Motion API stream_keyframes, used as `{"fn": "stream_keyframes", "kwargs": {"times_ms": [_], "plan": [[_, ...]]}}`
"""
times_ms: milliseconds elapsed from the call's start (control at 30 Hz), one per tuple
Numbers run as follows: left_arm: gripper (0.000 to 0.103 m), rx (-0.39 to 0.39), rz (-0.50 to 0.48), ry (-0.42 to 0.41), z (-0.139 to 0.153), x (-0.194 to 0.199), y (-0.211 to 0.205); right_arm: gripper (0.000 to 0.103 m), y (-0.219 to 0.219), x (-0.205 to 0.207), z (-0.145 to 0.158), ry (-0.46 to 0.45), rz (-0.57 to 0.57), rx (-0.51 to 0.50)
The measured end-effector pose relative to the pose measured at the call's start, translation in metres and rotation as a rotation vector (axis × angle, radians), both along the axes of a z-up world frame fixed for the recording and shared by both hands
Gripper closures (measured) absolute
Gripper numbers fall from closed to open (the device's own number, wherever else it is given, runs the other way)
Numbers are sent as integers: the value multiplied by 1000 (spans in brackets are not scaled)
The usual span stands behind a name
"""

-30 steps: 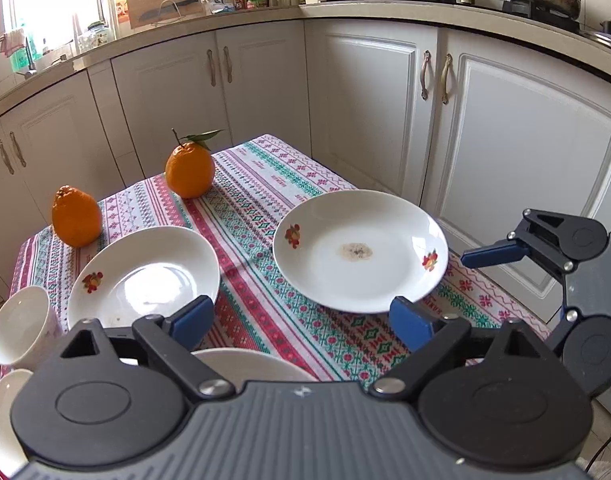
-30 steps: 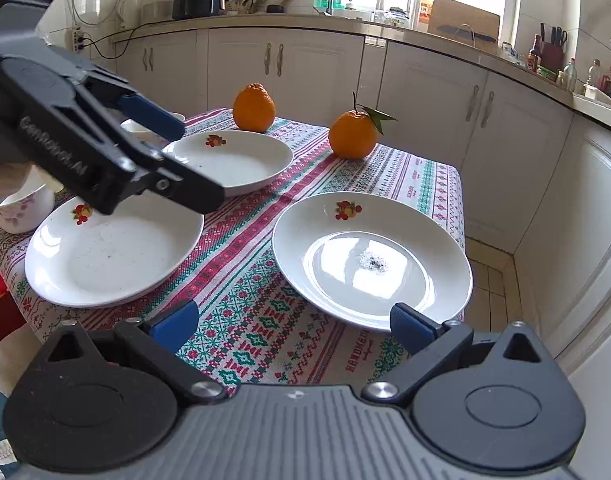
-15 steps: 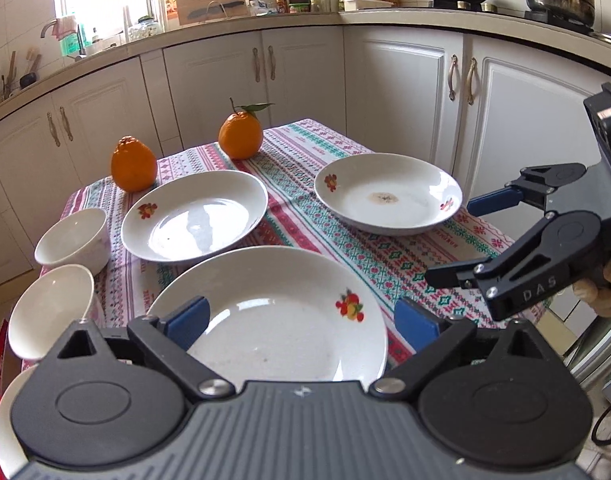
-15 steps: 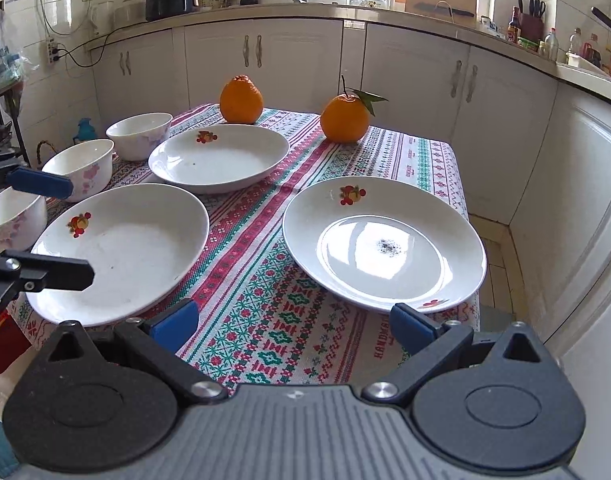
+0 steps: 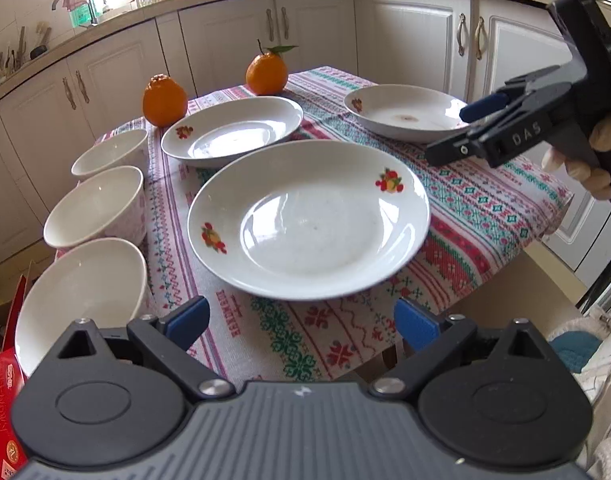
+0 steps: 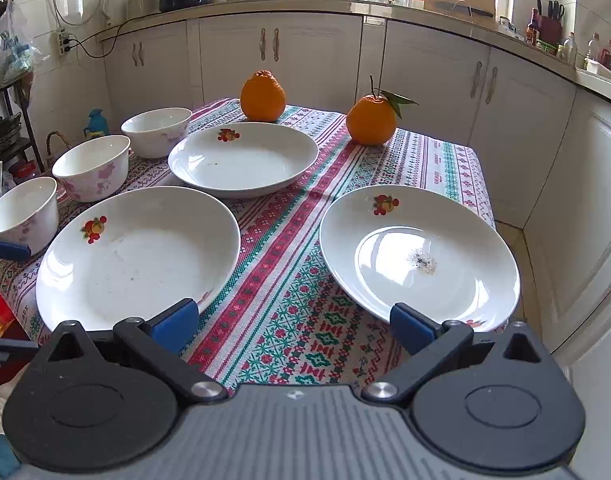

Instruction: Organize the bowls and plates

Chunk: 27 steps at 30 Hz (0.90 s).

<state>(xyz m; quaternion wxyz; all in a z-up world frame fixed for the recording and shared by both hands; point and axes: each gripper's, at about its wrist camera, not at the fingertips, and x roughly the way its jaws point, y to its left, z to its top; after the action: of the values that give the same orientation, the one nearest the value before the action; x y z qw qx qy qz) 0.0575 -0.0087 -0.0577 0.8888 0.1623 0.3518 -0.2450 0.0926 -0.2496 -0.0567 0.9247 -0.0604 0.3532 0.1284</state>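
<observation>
Three white plates with fruit prints lie on the patterned tablecloth: a near-left plate (image 6: 137,260) (image 5: 309,220), a far plate (image 6: 243,158) (image 5: 231,130), and a right plate (image 6: 419,258) (image 5: 405,112) with a dark speck. Three white bowls stand in a row at the left edge: near (image 6: 21,212) (image 5: 81,296), middle (image 6: 91,166) (image 5: 95,206), far (image 6: 157,130) (image 5: 111,152). My left gripper (image 5: 301,322) is open and empty before the near-left plate. My right gripper (image 6: 293,324) is open and empty between the two near plates; it also shows in the left wrist view (image 5: 469,128).
Two oranges (image 6: 262,96) (image 6: 371,120) sit at the table's far end. White kitchen cabinets (image 6: 305,56) surround the table. The tablecloth (image 6: 305,340) hangs over the near edge. A red box (image 5: 1,400) lies on the floor at the left.
Both grippers have pulled back from the table and lowered. The left view now takes in all three bowls and plates. Both stay open and empty.
</observation>
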Motion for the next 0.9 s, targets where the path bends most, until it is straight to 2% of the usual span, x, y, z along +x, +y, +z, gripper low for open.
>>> {"fn": "stream_keyframes", "kwargs": {"times_ms": [200, 500, 667, 900], "plan": [[4, 3, 5, -9, -12, 5, -1, 0, 6, 0, 8, 7, 55, 57], [5, -33, -12, 0, -16, 11, -8, 0, 14, 8, 15, 15, 120, 66], [5, -63, 27, 18, -17, 15, -10, 0, 22, 20, 13, 53, 206, 89], [6, -67, 116, -3, -18, 14, -12, 0, 37, 46, 7, 104, 351, 65]]}}
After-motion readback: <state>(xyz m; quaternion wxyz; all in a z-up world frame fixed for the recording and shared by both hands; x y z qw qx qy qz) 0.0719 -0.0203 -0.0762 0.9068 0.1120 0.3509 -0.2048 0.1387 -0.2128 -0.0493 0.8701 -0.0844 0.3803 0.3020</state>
